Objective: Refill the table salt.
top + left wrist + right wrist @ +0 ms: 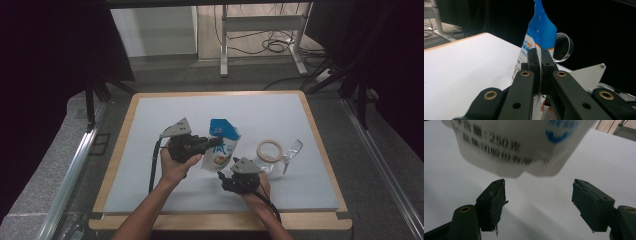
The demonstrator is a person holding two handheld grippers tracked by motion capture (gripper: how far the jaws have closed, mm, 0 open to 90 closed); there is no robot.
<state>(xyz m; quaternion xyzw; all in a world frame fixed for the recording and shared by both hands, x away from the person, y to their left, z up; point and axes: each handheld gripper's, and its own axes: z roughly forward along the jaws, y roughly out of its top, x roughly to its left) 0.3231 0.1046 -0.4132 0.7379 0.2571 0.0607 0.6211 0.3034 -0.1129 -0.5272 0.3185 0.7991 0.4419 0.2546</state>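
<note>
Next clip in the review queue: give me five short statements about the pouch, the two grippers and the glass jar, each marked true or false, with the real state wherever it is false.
1. The left gripper is shut on the pouch. True.
2. The right gripper also clamps the pouch. False: its fingers stand apart, with the pouch's bottom edge above them, untouched.
3. The pouch lies flat on the table. False: it is held upright, blue top uppermost.
4. A glass jar stands to the right of the pouch in the high view. True.
5. The jar's lid is closed. False: the hinged lid is swung open beside the rim.
</note>
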